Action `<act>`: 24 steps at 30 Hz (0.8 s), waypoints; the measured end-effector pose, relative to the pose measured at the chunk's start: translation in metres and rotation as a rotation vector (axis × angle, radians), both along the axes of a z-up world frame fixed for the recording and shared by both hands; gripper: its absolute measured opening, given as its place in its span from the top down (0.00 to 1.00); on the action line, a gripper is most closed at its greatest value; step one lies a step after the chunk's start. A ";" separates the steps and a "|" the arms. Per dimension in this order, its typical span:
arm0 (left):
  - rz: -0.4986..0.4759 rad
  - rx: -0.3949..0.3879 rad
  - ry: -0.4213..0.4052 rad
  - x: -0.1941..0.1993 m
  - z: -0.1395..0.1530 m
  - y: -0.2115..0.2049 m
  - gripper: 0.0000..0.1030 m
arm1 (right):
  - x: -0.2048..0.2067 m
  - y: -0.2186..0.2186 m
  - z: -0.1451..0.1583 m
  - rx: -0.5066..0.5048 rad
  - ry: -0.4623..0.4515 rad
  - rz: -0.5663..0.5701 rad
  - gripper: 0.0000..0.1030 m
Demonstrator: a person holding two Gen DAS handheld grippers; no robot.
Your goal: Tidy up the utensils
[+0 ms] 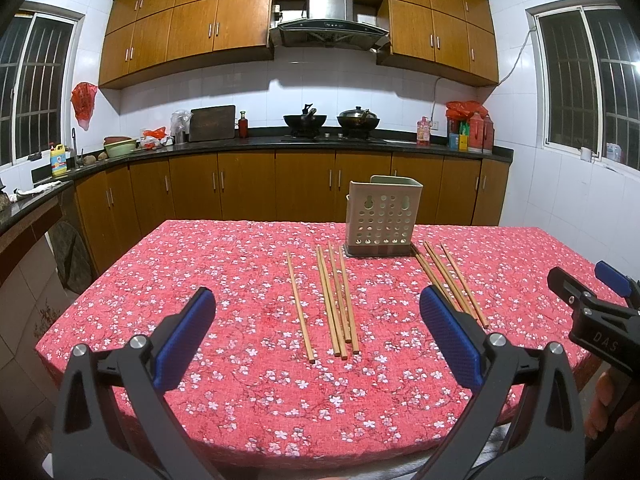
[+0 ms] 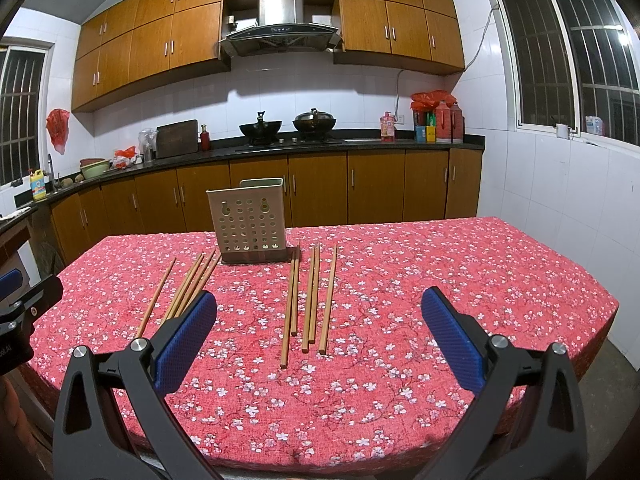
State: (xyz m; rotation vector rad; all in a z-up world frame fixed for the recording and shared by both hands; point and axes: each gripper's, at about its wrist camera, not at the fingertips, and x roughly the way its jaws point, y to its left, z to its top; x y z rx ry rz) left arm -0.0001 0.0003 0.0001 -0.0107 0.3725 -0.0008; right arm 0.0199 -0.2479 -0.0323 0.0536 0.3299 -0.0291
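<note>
1. Judging from how things lie now, the task has not really started: all chopsticks I can see lie on the surface (image 1: 240, 400), which wears a red flowered cloth, and no stick can be seen standing above the rim of the holder (image 1: 382, 216).
2. The left group of chopsticks (image 1: 336, 300) is in the middle of the left wrist view, and the right group of chopsticks (image 2: 308, 300) is in the middle of the right wrist view; both groups are flat, about parallel, with far ends near the holder.
3. The holder stands upright above the centre of both views, between the two groups. It is a pale box with round holes in its front wall; its inside is hidden.
4. The left tongs (image 1: 316, 340) are wide open and hold nothing.
5. The right tongs (image 2: 320, 340) are also wide open and empty.
6. The sticks look thin, brown and wooden; I think they may roll easily when pinched.
</note>
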 end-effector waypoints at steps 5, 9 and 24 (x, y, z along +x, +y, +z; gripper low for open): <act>0.000 0.000 0.000 0.000 0.000 0.000 0.04 | 0.000 0.000 0.000 0.001 0.000 0.000 0.02; 0.000 0.001 0.000 0.001 0.000 0.000 0.04 | 0.000 0.000 0.000 0.001 0.000 0.000 0.02; 0.000 0.002 0.001 0.002 0.000 0.000 0.04 | 0.001 0.000 0.000 0.001 0.001 0.000 0.02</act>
